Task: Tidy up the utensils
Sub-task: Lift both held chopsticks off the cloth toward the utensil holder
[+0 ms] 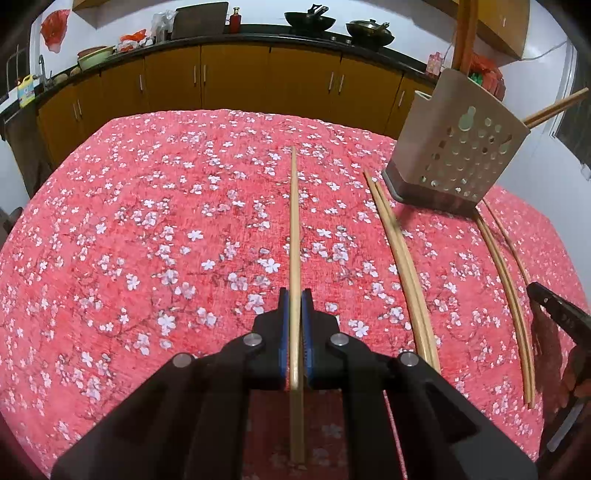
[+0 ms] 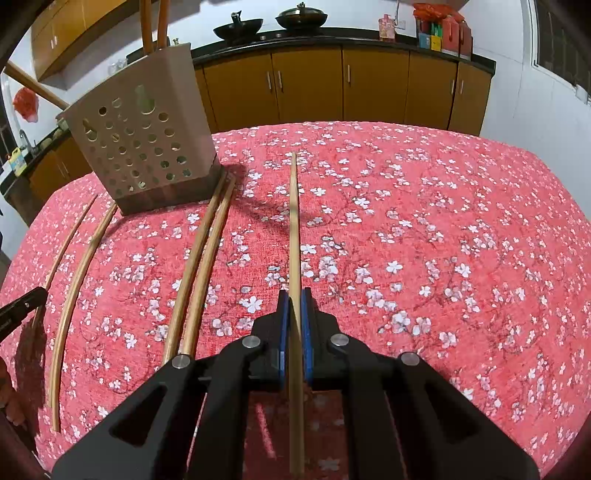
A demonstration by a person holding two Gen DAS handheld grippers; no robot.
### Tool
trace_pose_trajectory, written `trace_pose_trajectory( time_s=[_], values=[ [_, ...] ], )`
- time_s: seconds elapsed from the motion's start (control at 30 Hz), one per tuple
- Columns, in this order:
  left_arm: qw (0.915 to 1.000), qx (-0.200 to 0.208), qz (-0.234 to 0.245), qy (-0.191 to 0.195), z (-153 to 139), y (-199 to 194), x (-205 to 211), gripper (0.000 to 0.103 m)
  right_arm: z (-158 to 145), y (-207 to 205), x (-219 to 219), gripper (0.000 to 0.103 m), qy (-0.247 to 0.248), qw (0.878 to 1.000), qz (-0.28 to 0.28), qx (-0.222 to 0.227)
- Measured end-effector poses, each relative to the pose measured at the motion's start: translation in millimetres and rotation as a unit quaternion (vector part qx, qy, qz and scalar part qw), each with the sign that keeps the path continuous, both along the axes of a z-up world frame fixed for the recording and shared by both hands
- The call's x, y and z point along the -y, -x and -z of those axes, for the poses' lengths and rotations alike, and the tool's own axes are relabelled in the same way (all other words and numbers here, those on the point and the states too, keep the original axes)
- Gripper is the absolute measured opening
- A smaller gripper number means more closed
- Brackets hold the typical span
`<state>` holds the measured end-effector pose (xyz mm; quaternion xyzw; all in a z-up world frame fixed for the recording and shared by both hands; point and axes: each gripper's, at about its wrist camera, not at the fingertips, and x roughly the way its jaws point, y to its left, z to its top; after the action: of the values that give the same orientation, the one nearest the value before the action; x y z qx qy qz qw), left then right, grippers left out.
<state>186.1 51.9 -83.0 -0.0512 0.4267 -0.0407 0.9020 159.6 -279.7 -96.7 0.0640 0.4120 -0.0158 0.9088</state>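
My left gripper (image 1: 294, 295) is shut on a wooden chopstick (image 1: 294, 221) that points straight ahead over the red floral tablecloth. My right gripper (image 2: 294, 295) is shut on another wooden chopstick (image 2: 293, 221), also pointing ahead. A beige perforated utensil holder (image 1: 456, 147) stands on the table at the far right of the left wrist view; it also shows in the right wrist view (image 2: 144, 136) at the far left, with chopsticks sticking out of its top. Two chopstick pairs (image 1: 399, 258) (image 1: 506, 295) lie on the cloth between the grippers; both pairs (image 2: 199, 266) (image 2: 74, 280) show in the right wrist view.
The red floral cloth (image 1: 147, 240) covers the whole table. Behind it runs a kitchen counter with yellow cabinets (image 1: 236, 74), woks (image 1: 310, 18), bottles and bags. The other gripper's tip shows at the right edge (image 1: 554, 314) and at the left edge (image 2: 22, 306).
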Motion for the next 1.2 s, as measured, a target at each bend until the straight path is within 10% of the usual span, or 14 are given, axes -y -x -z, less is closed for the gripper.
trace_pose_trajectory(
  time_s=[1.2],
  values=[
    [1.0000, -0.001, -0.003, -0.005, -3, 8, 2, 0.009, -1, 16, -5, 0.009, 0.004, 1.000, -0.002, -0.002]
  ],
)
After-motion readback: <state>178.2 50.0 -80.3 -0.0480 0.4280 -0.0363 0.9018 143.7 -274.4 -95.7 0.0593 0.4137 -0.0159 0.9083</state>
